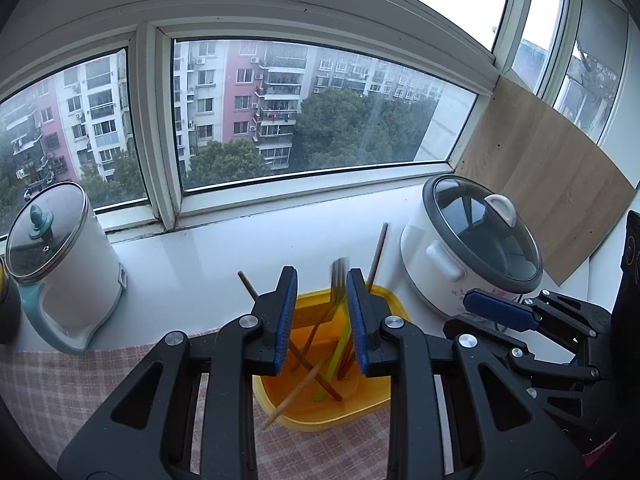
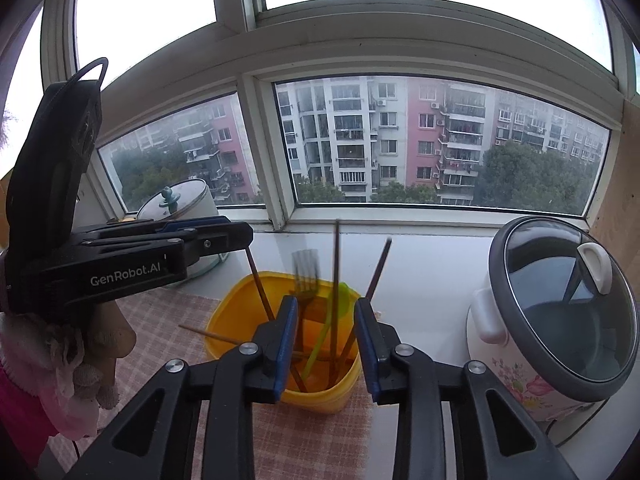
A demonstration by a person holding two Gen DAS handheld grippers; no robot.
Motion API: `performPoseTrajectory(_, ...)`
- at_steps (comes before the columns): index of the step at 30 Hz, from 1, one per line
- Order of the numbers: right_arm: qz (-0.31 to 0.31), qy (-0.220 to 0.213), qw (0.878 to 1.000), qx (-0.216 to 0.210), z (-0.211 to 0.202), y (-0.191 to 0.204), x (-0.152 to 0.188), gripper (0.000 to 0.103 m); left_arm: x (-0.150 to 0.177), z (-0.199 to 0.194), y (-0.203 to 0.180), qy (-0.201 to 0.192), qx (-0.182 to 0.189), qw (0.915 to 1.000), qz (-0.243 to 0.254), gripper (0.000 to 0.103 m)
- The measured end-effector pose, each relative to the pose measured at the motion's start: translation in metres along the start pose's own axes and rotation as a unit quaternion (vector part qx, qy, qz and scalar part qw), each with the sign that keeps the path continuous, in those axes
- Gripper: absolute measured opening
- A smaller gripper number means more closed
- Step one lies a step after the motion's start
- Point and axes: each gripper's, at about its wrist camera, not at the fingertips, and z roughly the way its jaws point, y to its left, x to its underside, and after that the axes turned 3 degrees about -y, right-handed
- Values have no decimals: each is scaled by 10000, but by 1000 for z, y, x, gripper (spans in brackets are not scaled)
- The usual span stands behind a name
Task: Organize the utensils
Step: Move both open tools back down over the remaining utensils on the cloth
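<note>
Utensils [image 1: 340, 300] stand near-upright in yellow tub [image 1: 384, 400] on bench; left gripper [image 1: 322, 320] part-open, empty, tub just beyond
Right view: right gripper [image 2: 326, 344] parted, nothing gripped; fork [image 2: 306, 280] blurred, straight ahead, nearer this hand

Left gripper [image 1: 322, 316], as I see it from its own camera: both black arms run forward and downward, blue-padded fingers [image 1: 286, 312] parted by a narrow gap, nothing pressed between the pads. Right gripper [image 2: 326, 336], from its camera: same downward tilt, fingers [image 2: 289, 332] standing apart with a clear gap, pads pressing on nothing. The two grippers sit side by side, each visible at the edge of the other's view. A gloved hand [image 2: 80, 360] with a pink sleeve carries the left unit from below.
</note>
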Motion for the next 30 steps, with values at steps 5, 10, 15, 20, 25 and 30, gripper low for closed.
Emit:
performPoseTrajectory(5, -19, -57, 10000, 24, -9, 5, 2, 30, 1, -13, 2, -64, -5, 10000, -15, 23)
performPoseTrajectory(10, -17, -101, 9999, 31, -19, 12, 4, 30, 5, -30, 2, -130, -32, 9999, 1, 23)
performPoseTrajectory(15, 4, -144, 9999, 50, -27, 19, 9, 34, 11, -51, 6, -182, -47, 9998, 41, 23)
performPoseTrajectory(20, 47, -188, 9998, 47, -36, 26, 15, 43, 21, -74, 15, -228, -117, 9997, 57, 23)
performPoseTrajectory(25, 55, -188, 9998, -1, -43, 35, 23, 55, 35, -100, 34, -256, -279, 9993, 61, 23)
performPoseTrajectory(30, 48, -180, 9998, -67, -47, 46, 33, 61, 57, -126, 60, -177, -525, 9985, 26, 23)
